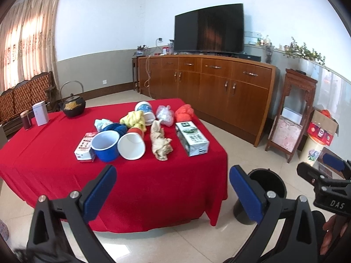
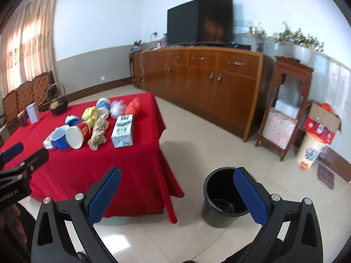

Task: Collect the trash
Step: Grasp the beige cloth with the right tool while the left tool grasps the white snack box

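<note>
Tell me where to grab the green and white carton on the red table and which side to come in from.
Grip the carton across its two long side faces, near the middle, coming down from above. It lies flat on the red table with its long axis running away from the camera, and the space beside both long sides looks clear; the rag lies apart on its left. The right gripper seems nearer.

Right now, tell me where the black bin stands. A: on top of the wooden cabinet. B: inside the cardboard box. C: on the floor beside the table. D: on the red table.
C: the bin stands on the tile floor, right of the table.
</note>
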A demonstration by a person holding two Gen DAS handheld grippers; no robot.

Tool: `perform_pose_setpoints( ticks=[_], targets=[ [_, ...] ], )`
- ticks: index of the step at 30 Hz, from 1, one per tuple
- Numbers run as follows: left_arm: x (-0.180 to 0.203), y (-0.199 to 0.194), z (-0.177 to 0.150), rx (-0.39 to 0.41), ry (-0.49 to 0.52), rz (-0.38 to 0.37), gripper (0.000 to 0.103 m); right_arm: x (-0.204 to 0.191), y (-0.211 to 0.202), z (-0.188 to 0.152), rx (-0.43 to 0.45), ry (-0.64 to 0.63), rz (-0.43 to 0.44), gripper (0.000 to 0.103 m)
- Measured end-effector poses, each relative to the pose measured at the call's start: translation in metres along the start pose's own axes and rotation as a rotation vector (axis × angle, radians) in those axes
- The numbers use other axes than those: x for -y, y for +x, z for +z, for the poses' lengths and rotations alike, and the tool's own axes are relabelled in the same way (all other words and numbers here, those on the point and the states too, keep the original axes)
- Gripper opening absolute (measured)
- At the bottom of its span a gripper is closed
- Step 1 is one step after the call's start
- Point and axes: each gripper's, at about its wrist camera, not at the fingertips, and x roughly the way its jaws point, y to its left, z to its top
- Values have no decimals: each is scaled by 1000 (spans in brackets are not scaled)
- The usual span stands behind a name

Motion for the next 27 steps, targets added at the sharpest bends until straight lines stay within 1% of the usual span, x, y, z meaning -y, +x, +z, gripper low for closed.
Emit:
perform_pose_setpoints(
  ticks=[2, 5, 8, 12, 14, 16, 19, 22, 27],
  targets=[
    [-9, 9, -1, -25, -13, 12, 103, -4, 11, 1, -34, -6, 32, 103],
    [-25, 25, -3, -61, -27, 58, 103, -16, 34, 2, -95, -65, 27, 103],
    [-50, 42, -4, -91, -74, 93, 103, -27, 53, 3, -131, -74, 86, 103],
    [-78, 58, -5, -114, -106, 146, 103, -46, 75, 10, -136, -82, 116, 103],
    [-91, 65, -6, -124, -121, 157, 103, -56, 85, 15, -125, -87, 113, 103],
    [-100, 71, -7, -115, -122, 197, 103, -66, 96, 21, -120, -92, 124, 103],
    [-118, 83, -7, -112, -161, 197, 103, -79, 111, 31, -113, -102, 135, 103],
    [-130, 97, -7, -134, -182, 196, 101, -93, 125, 40, -107, -116, 140, 103],
    [-141, 109, -9, -139, -202, 243, 100, -108, 148, 51, -112, -128, 142, 103]
  ],
)
